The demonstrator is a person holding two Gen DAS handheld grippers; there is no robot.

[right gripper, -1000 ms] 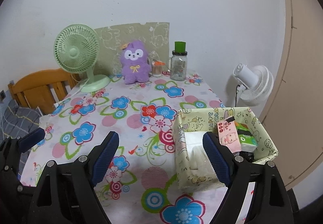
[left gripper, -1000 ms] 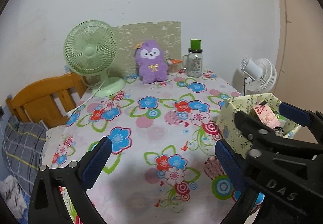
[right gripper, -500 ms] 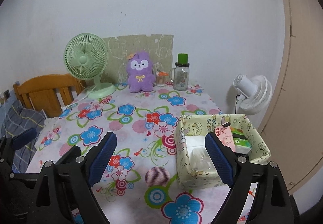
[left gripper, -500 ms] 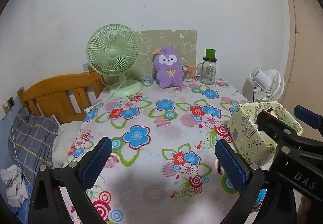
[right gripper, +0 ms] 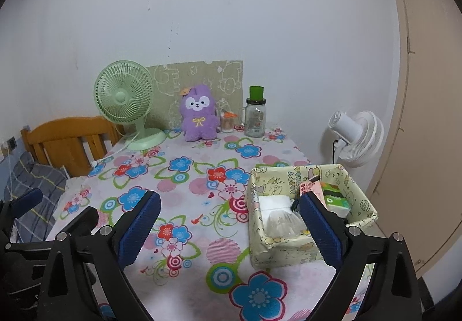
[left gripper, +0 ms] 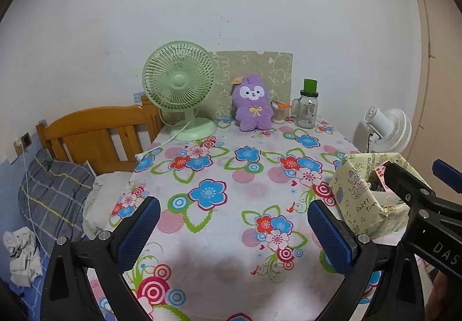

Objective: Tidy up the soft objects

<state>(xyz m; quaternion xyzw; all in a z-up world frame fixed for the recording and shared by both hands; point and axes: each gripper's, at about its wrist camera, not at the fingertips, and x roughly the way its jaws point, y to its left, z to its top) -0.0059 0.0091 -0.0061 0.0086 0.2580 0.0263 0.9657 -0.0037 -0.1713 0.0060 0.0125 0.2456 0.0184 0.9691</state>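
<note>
Floral tablecloth [right gripper: 184, 176] seen under both grippers, left gripper [left gripper: 231, 234] spread wide and empty, right gripper [right gripper: 231, 228] just opened wide, nothing between, purple plush [right gripper: 199, 114] propped upright at the wall, patterned box [right gripper: 361, 196] filled with packets.

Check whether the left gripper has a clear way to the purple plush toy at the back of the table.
Probably yes: the left gripper is open and empty, and only bare tablecloth lies between it and the purple plush toy, though far off.

I held both grippers side by side, angled slightly downward, left gripper [left gripper: 231, 230] spread wide with nothing between its blue fingers [left gripper: 138, 230], right gripper [right gripper: 231, 222] likewise empty, jaws just opened wider.
</note>
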